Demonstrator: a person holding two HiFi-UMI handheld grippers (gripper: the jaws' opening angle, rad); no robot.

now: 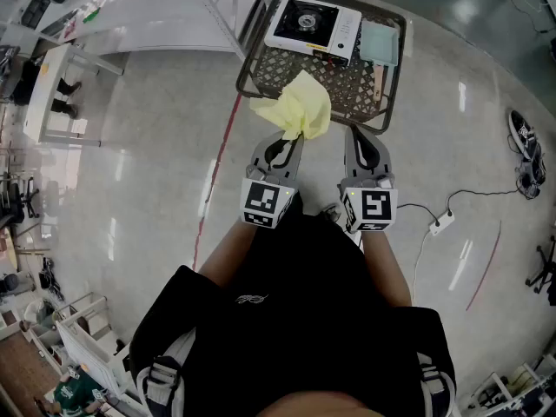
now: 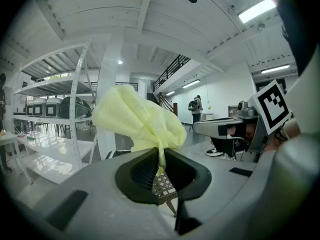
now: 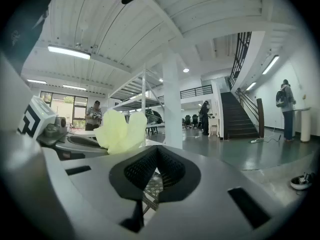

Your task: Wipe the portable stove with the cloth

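Observation:
A white portable stove (image 1: 313, 26) with a black burner lies on a low wire-mesh table (image 1: 261, 68), far from me. My left gripper (image 1: 296, 135) is shut on a yellow cloth (image 1: 298, 105), which bunches up above the jaws (image 2: 145, 120). It hangs over the table's near edge, short of the stove. My right gripper (image 1: 354, 131) is beside it, shut with nothing between its pads (image 3: 157, 154). The cloth (image 3: 117, 130) shows at the left in the right gripper view.
A pale green pad (image 1: 379, 43) lies on the mesh table right of the stove. White shelving (image 2: 55, 129) stands to the left. A power strip (image 1: 441, 224) and cable lie on the floor at right, shoes (image 1: 526, 150) further right. A red floor line (image 1: 217, 159) runs left of the table.

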